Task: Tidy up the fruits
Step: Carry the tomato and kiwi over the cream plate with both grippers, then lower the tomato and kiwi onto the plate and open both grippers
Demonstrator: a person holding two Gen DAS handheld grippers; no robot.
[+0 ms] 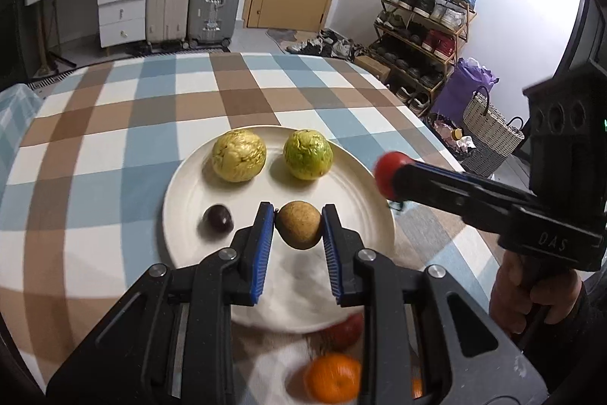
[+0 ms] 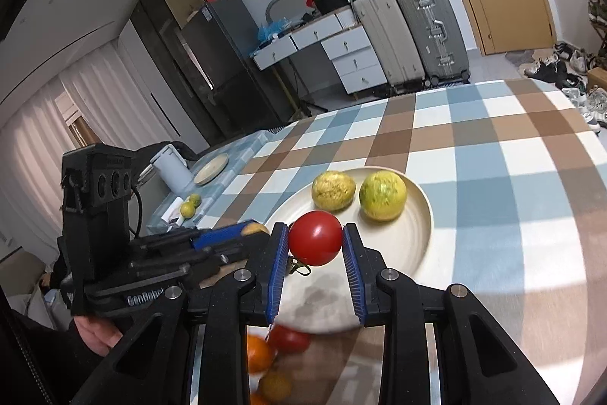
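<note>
A white plate (image 1: 182,200) sits on the checked tablecloth and holds a yellow fruit (image 1: 239,155), a green-yellow fruit (image 1: 308,154) and a small dark fruit (image 1: 217,219). My left gripper (image 1: 298,224) is shut on a brown kiwi-like fruit (image 1: 298,224) above the plate's near half. My right gripper (image 2: 315,243) is shut on a red tomato (image 2: 315,242) above the plate (image 2: 417,234); it also shows in the left wrist view (image 1: 390,177) over the plate's right rim. The yellow fruit (image 2: 333,189) and the green-yellow fruit (image 2: 383,195) lie beyond it.
Near the table's front edge lie an orange (image 1: 333,378) and a red fruit (image 1: 347,329), blurred under the grippers. A side table at left holds a jug (image 2: 170,169), a wooden dish (image 2: 211,169) and two small green fruits (image 2: 189,204). Suitcases and a shoe rack stand beyond.
</note>
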